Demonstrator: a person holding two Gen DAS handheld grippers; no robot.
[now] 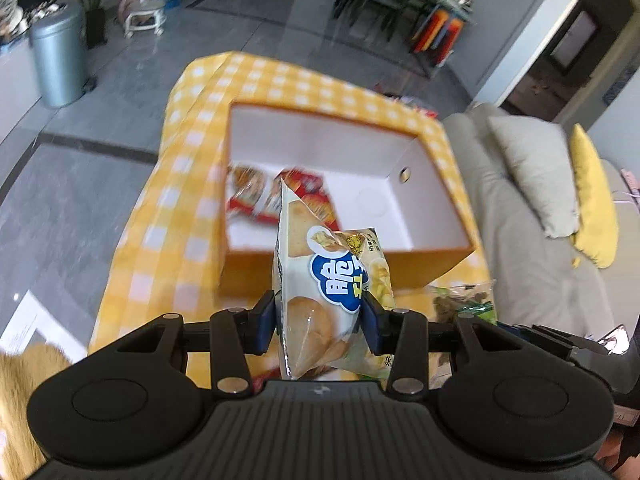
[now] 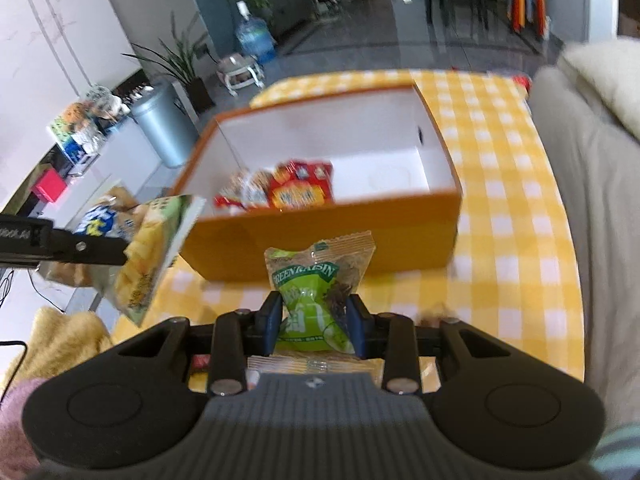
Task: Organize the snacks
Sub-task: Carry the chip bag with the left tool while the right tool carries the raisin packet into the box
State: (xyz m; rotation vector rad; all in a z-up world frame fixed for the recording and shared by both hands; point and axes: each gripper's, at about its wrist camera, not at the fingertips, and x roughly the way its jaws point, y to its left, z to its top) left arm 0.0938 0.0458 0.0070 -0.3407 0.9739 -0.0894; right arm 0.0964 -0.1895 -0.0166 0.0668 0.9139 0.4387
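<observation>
My left gripper (image 1: 319, 322) is shut on a white potato chip bag (image 1: 326, 288) with a blue logo, held upright just in front of the orange box (image 1: 344, 268). The box has a white inside and holds red cracker packs (image 1: 280, 196). My right gripper (image 2: 315, 320) is shut on a green raisin packet (image 2: 316, 292), held near the box's front wall (image 2: 320, 236). The red cracker packs (image 2: 296, 188) lie at the box's left. The chip bag (image 2: 148, 256) and the left gripper's arm show at the left of the right wrist view. The raisin packet (image 1: 464, 300) shows at the right of the left wrist view.
The box stands on a table with a yellow checked cloth (image 2: 504, 200). A grey sofa (image 1: 532, 240) with cushions lies to the right. More snack packs (image 2: 312, 364) lie under my right gripper. A metal bin (image 1: 58, 64) stands on the floor at far left.
</observation>
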